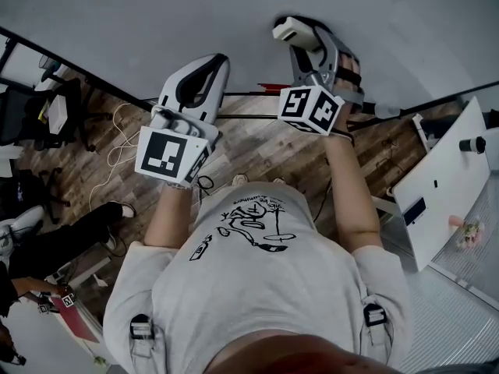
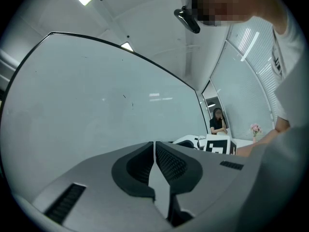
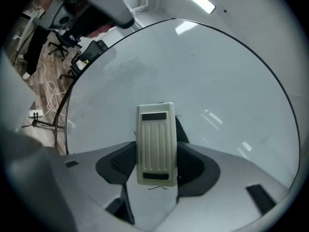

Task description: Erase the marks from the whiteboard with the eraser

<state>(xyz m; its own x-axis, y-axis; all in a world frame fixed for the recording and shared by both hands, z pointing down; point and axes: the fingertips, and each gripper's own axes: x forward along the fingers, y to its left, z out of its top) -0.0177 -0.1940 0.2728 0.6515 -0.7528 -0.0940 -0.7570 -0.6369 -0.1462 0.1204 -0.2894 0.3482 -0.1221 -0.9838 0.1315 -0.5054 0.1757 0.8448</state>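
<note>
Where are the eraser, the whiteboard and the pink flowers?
eraser (image 3: 155, 144), right gripper view, middle of its ribbed back.
whiteboard (image 3: 203, 66), right gripper view, bare white surface.
pink flowers (image 2: 254, 128), left gripper view, the blossoms.

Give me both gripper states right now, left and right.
Left gripper: closed, nothing between its jaws.
Right gripper: closed on the eraser.

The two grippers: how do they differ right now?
The right gripper is shut on a pale eraser; the left gripper is shut on nothing, jaws together. In the head view the right gripper sits higher in the picture than the left gripper. Both face the whiteboard.
</note>
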